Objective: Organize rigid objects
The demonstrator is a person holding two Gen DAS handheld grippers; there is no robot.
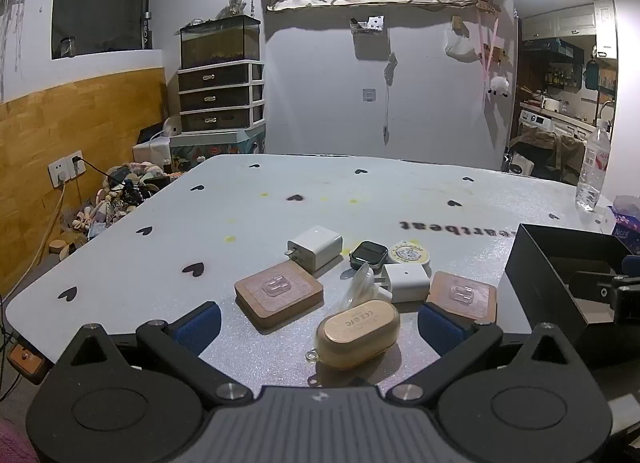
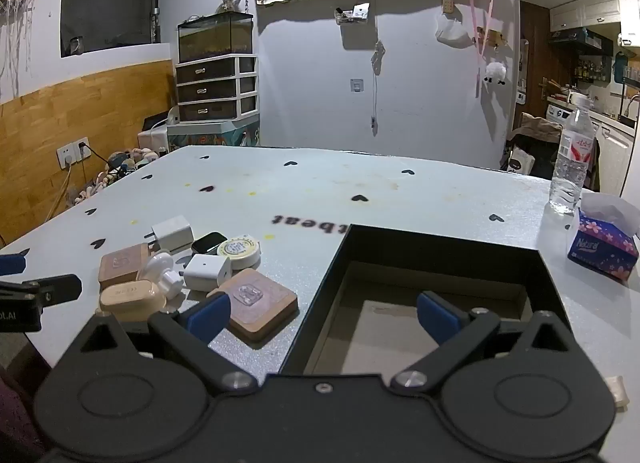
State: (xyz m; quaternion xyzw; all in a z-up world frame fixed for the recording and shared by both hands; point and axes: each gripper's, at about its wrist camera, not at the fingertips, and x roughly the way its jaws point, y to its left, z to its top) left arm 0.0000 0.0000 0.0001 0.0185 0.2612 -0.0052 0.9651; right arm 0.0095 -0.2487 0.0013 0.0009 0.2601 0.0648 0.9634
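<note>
A pile of small objects lies on the white table (image 1: 280, 199): a tan earbud case (image 1: 357, 333), two wooden blocks (image 1: 279, 294) (image 1: 464, 295), two white chargers (image 1: 316, 247) (image 1: 406, 282), a smartwatch (image 1: 369, 254) and a round tape (image 1: 409, 253). My left gripper (image 1: 318, 325) is open, its jaws either side of the earbud case. An open black box (image 2: 436, 263) stands to the right. My right gripper (image 2: 322, 313) is open and empty over the box's near left wall, beside a wooden block (image 2: 256, 305).
A water bottle (image 2: 572, 155) and a tissue pack (image 2: 604, 249) stand at the table's far right. The table's left edge drops to a cluttered floor. A drawer unit (image 1: 220, 97) stands against the far wall.
</note>
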